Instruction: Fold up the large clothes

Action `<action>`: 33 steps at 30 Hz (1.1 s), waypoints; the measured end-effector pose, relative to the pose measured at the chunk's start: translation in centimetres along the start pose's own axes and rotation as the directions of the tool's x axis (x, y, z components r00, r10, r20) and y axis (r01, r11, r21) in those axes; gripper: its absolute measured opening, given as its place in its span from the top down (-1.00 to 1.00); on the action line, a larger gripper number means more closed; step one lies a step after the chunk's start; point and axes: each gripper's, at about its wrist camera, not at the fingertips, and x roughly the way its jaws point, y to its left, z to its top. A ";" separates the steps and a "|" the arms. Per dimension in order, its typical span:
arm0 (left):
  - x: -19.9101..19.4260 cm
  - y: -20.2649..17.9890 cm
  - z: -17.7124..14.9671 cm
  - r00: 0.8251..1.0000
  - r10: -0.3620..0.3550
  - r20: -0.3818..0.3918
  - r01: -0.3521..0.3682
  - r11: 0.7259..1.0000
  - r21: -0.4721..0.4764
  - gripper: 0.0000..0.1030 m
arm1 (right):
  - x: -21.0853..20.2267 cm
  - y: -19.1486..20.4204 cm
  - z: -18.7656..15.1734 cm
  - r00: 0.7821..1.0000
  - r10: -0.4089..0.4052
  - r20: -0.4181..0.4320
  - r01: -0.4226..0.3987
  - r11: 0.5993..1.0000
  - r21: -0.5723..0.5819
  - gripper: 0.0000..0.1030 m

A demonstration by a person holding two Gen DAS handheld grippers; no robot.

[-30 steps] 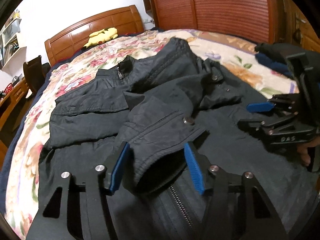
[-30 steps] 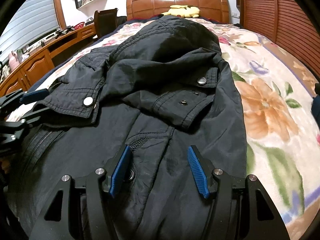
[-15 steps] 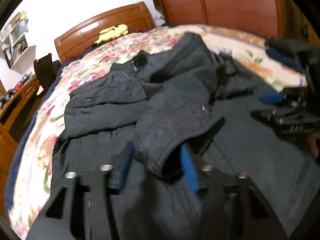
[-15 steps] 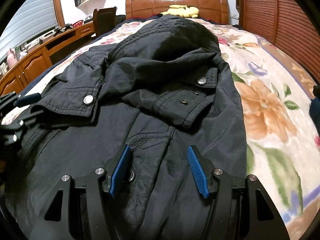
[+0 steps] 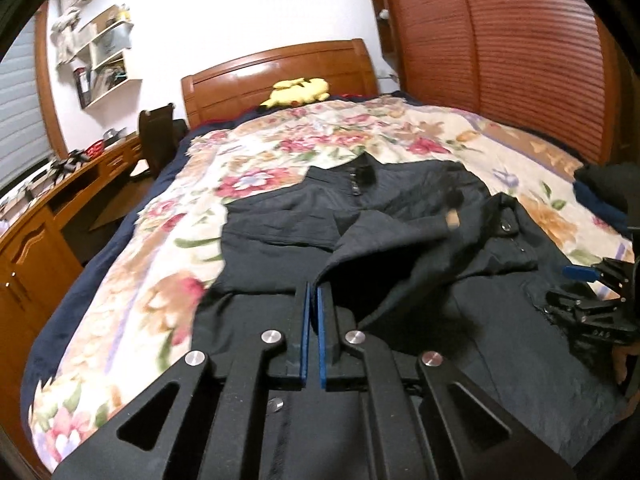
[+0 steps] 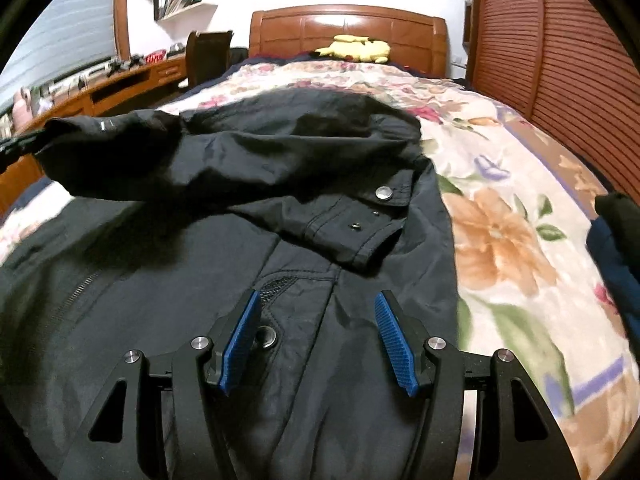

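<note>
A large black jacket point(image 5: 400, 208) lies spread on the floral bedspread point(image 5: 168, 264), collar toward the headboard. My left gripper point(image 5: 313, 292) is shut on the cuff of one sleeve point(image 5: 384, 256), its blue pads almost together with the thin cloth pinched between them. In the right wrist view that sleeve point(image 6: 120, 148) hangs lifted and stretched to the left, where the left gripper point(image 6: 16, 146) shows at the edge. My right gripper point(image 6: 317, 300) stands open just over the jacket's lower front point(image 6: 320, 360), a pocket snap point(image 6: 266, 336) beside its left pad. It appears at the right point(image 5: 588, 288) in the left wrist view.
A stack of folded dark clothes point(image 6: 616, 232) lies at the bed's right edge. A yellow plush toy point(image 5: 298, 90) rests by the wooden headboard point(image 5: 276, 68). A wooden desk point(image 5: 48, 208) and chair point(image 5: 158, 136) stand left of the bed, slatted wardrobe doors point(image 5: 500, 60) on the right.
My left gripper has shut on the sleeve cuff that lay between its open pads, and has risen and pulled back, lifting the sleeve off the jacket. The right gripper has risen slightly.
</note>
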 end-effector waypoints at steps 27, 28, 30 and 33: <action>-3.2 5.7 -9.1 0.999 -0.048 -0.009 0.048 0.997 -0.067 -0.48 | -4.5 -1.0 -3.6 1.000 0.019 -0.004 -0.019 0.996 -0.083 -0.19; -3.5 5.9 -9.3 0.999 -0.046 -0.005 0.045 0.997 -0.070 -0.48 | -4.7 -1.0 -3.8 1.000 0.020 0.001 -0.020 0.996 -0.086 -0.19; -4.1 6.5 -10.3 0.999 -0.044 -0.010 0.044 0.996 -0.073 -0.48 | -5.2 -0.7 -4.0 1.000 0.004 0.006 -0.004 0.994 -0.109 -0.19; -4.7 7.2 -11.7 0.999 -0.037 -0.026 0.035 0.997 -0.068 -0.48 | -5.7 -0.5 -3.7 1.000 -0.006 0.011 0.008 0.994 -0.113 -0.19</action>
